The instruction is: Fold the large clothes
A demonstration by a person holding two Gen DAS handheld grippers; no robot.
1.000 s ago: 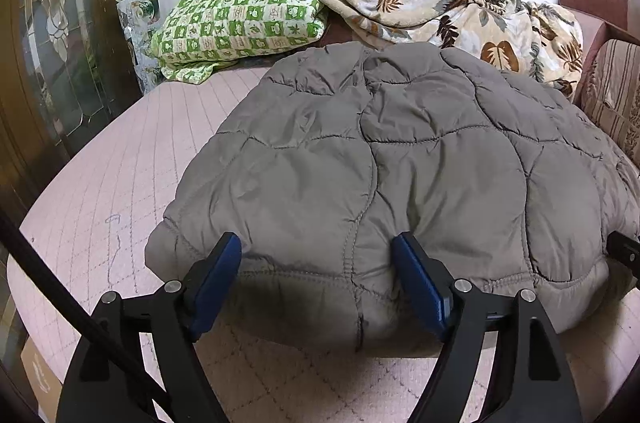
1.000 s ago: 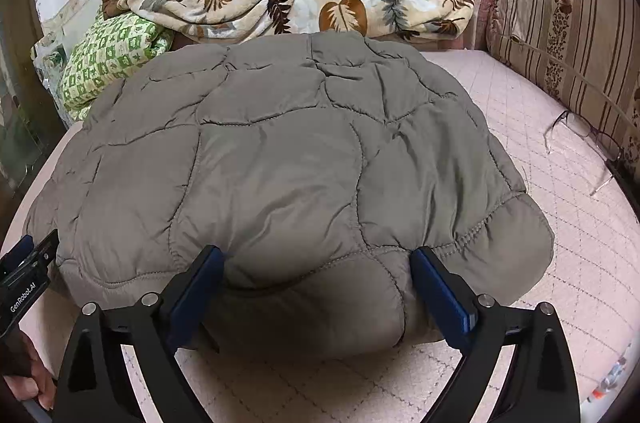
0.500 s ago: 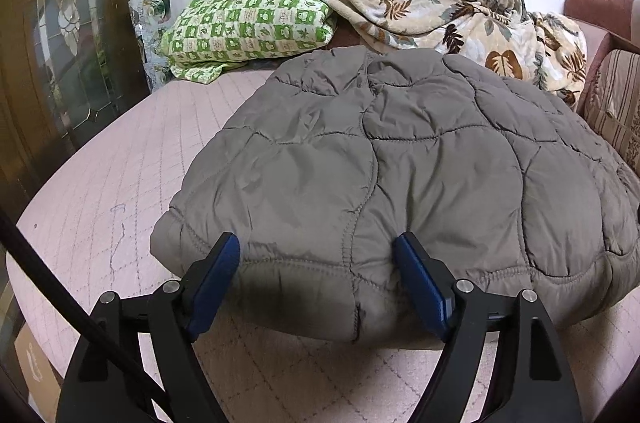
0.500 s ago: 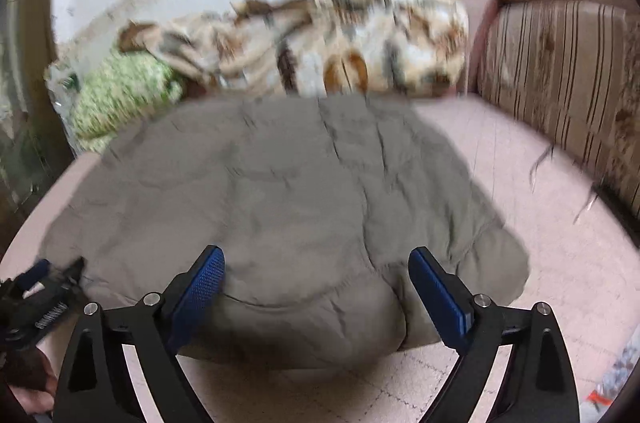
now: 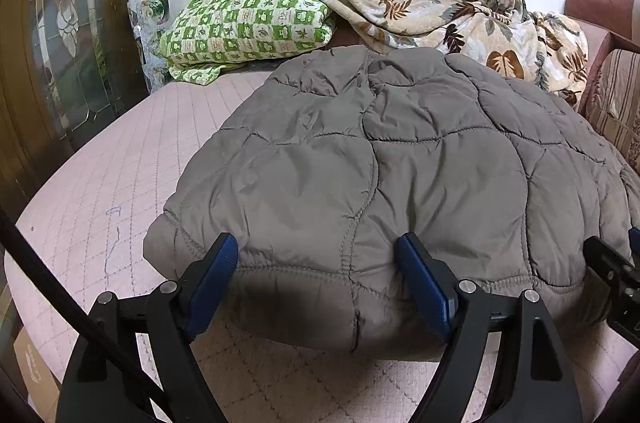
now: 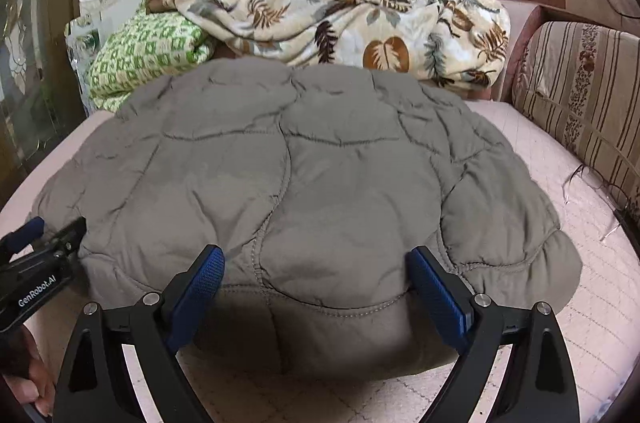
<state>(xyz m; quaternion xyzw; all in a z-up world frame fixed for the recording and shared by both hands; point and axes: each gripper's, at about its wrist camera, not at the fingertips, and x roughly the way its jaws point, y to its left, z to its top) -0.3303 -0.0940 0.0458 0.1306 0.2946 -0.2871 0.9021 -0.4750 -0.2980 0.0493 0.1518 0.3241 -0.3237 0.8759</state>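
Bedding crowds the far end of the bed (image 5: pixel 132 159): a green checked pillow (image 5: pixel 244 27) on the left and a leaf-print blanket (image 6: pixel 340 19) heaped beside it along the white wall. The blanket's near edge lies just behind the grey quilted jacket (image 5: pixel 400 163), and in the left wrist view it drapes over the pillow's top. A striped sofa cushion (image 6: pixel 580 95) stands along the right side of the bed, well clear of the jacket. A dark wooden door with patterned glass (image 5: pixel 68 35) borders the bed on the left. A cardboard box (image 5: pixel 34 371) shows at the lower left of the left wrist view; whether anything is in it cannot be told.

The jacket lies spread and puffy on the pink quilted bed cover, its stitched hem nearest the cameras. The left gripper (image 5: pixel 316 275) has its jaws wide apart, the hem bulging between the blue pads without being pinched. The right gripper (image 6: pixel 316 283) likewise stands with its jaws spread, the hem between them and not clamped. In the right wrist view the left gripper appears at the jacket's left edge, with a hand (image 6: pixel 28 375) below it.
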